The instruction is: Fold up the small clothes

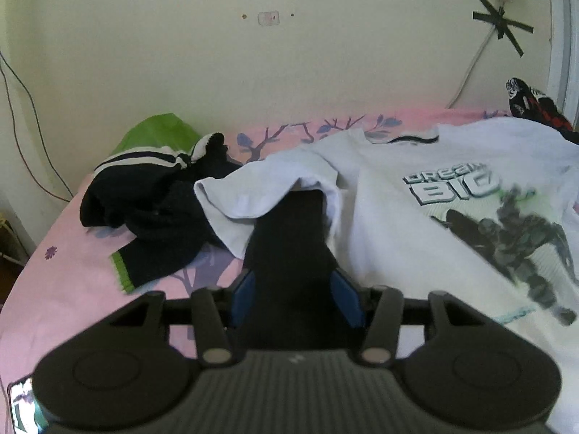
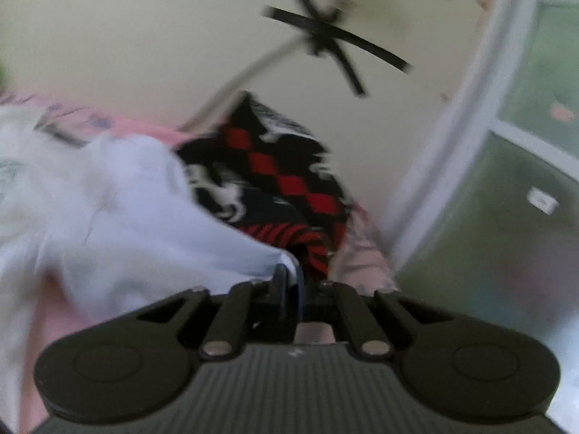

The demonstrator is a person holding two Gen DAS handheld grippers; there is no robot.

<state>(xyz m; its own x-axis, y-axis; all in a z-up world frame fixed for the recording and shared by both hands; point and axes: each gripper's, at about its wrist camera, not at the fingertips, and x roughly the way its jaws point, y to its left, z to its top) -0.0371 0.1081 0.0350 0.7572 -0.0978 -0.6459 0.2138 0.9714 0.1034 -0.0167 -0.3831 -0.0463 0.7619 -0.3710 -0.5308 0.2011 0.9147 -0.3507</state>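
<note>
lying on the pink bed sheet [image 1: 54, 289] is a white t-shirt [image 1: 398, 224] with a picture and big letters on the front. it looks soft, thin and light, so it will bend and droop when lifted and may wrinkle or slide.

the left gripper [image 1: 302, 195] has its tips tucked in the sleeve, with cloth draped over them. its jaws seem closed on the sleeve, but the tips are hidden, so i cannot tell for sure. the right gripper [image 2: 289, 278] has its jaws pinched tight on a white edge of the t-shirt; this view is blurry.

good places to hold are the sleeve hem and the side edges, where the cloth is doubled. a dark sweater [image 1: 144, 202] with green cuffs sits just beside the sleeve, and a red and black cloth [image 2: 275, 181] lies near the other side, so they could get caught up.
</note>
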